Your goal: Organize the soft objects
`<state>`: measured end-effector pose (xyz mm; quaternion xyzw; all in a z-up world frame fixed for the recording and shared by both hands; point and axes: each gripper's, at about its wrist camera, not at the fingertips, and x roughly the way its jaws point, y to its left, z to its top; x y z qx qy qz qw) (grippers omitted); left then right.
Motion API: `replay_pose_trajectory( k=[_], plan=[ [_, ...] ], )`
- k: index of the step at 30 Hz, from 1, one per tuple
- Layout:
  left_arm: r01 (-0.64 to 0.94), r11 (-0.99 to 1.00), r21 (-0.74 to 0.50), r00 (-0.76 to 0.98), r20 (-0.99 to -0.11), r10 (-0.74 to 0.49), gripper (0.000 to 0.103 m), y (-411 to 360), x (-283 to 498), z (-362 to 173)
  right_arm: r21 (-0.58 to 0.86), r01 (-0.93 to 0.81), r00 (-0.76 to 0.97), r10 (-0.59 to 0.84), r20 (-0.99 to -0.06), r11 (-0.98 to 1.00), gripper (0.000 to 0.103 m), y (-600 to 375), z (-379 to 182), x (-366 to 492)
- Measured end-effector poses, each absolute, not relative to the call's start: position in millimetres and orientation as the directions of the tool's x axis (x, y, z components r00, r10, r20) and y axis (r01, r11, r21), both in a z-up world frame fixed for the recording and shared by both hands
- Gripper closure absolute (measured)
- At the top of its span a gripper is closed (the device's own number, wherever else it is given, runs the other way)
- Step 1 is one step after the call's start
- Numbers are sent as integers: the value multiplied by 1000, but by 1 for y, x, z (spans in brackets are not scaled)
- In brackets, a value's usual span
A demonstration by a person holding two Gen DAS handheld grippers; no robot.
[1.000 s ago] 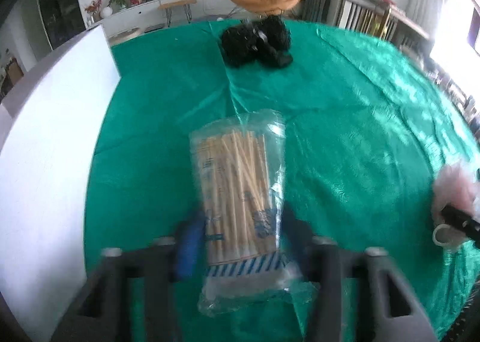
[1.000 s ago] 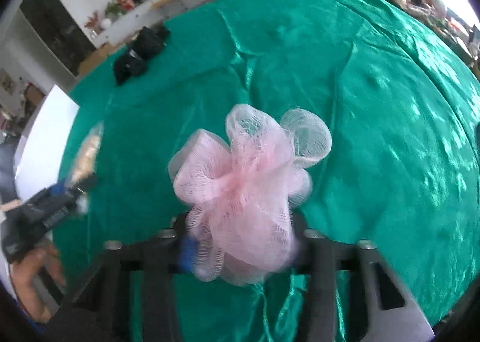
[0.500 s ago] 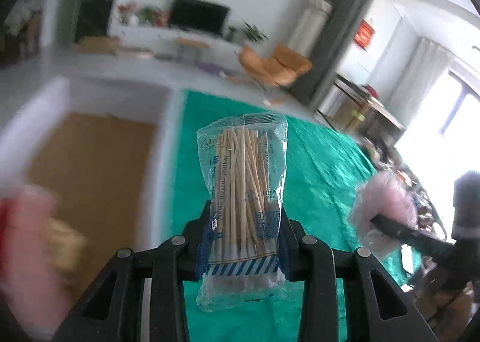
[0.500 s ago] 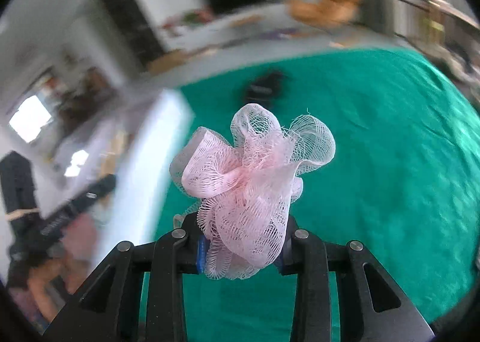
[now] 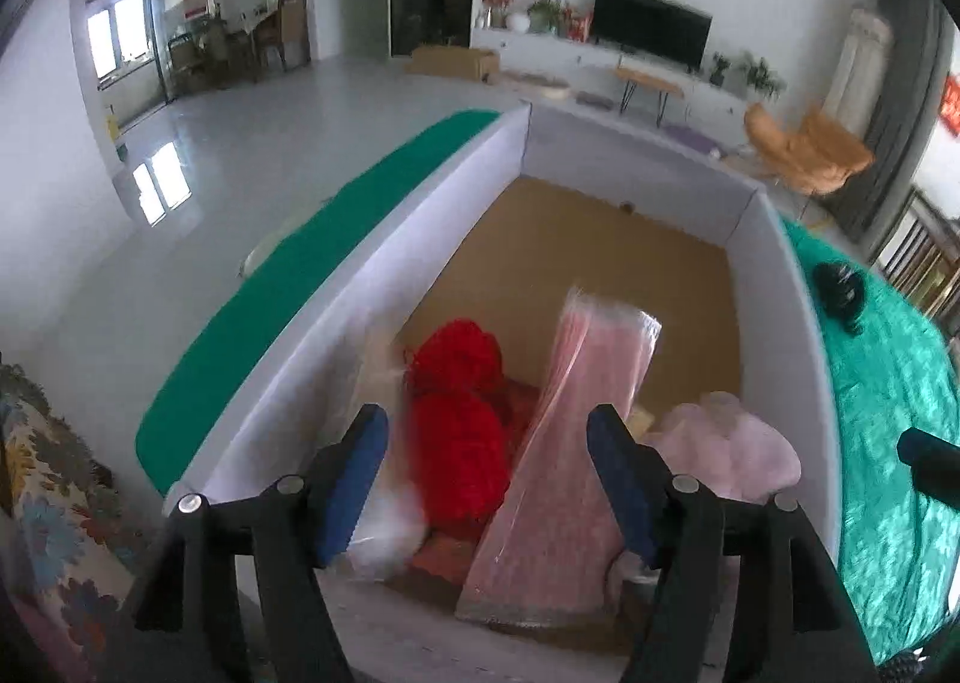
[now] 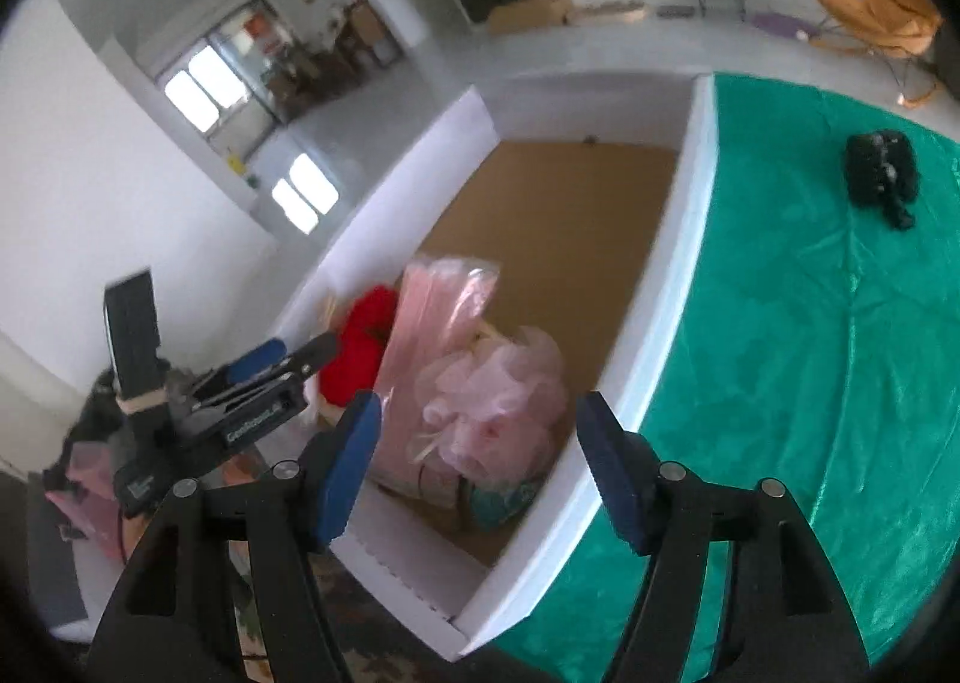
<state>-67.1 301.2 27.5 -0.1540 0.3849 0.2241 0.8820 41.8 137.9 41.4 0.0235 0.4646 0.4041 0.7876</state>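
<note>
A white-walled box [image 5: 774, 287] [image 6: 678, 239] with a brown floor sits at the left edge of the green table. Inside its near end lie a red fluffy bundle [image 5: 459, 425] [image 6: 357, 347], a pink plastic packet [image 5: 570, 443] [image 6: 432, 317] and the pink mesh bath puff [image 5: 729, 449] [image 6: 498, 401]. My left gripper [image 5: 486, 485] is open and empty above the near end of the box. My right gripper [image 6: 480, 461] is open and empty above the puff. The left gripper also shows in the right wrist view [image 6: 258, 383]. The swab bag is blurred at the left finger [image 5: 384, 503].
A black fluffy object [image 5: 840, 290] [image 6: 882, 176] lies on the green tablecloth [image 6: 810, 353] beyond the box. A patterned cloth [image 5: 48, 479] lies near the left. The far half of the box floor [image 5: 600, 245] is bare cardboard.
Both grippers moved left over the box and opened. The left let go of the swab bag and the right let go of the pink puff, which now lies in the box.
</note>
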Motion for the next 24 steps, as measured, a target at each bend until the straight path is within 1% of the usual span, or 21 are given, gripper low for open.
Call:
replay_pose_trajectory(
  k=[3,4,6,8,11,13,14,15,17,19,21,22,23,24],
  plan=[
    [-456,878,-145,665,-711,227,32,284,-63,34,355,-593,356,631,-689,723,32,99,43,48],
    [-432,889,-154,682,-700,211,31,275,-60,37,312,-578,411,599,-687,754,29,83,39,50],
    [-367,915,-165,718,-676,166,27,246,-49,46,216,-508,520,497,-695,834,29,52,24,55],
    [-285,942,-178,748,-656,102,24,209,-39,54,132,-401,601,369,-709,906,29,11,-4,66],
    [-120,972,-203,766,-641,-40,20,150,-22,60,52,-243,649,202,-733,969,29,-43,-41,79],
    [-1,978,-211,749,-648,-139,10,105,-14,58,11,-138,651,99,-752,990,29,-77,-66,86],
    [41,976,-213,737,-653,-174,7,88,-11,54,-18,-78,649,37,-760,997,29,-97,-77,89],
    [93,971,-221,716,-663,-220,5,67,-6,47,-31,-45,649,5,-761,999,29,-108,-82,90],
    [164,957,-238,673,-682,-285,5,33,3,31,-47,13,654,-44,-755,999,29,-127,-88,91],
    [189,958,-218,634,-718,-288,5,7,21,6,-57,53,674,-78,-735,997,29,-141,-91,89],
    [184,966,-181,614,-746,-256,5,-5,46,-17,-80,65,685,-103,-722,995,29,-156,-93,91],
    [176,973,-150,614,-756,-228,5,-9,58,-27,-77,75,665,-108,-739,994,29,-162,-94,90],
    [165,979,-119,617,-762,-197,5,-11,71,-35,-38,77,638,-78,-766,996,29,-166,-96,95],
    [153,983,-100,619,-766,-175,5,-11,79,-42,-9,72,636,-53,-770,997,29,-158,-93,96]
  ],
)
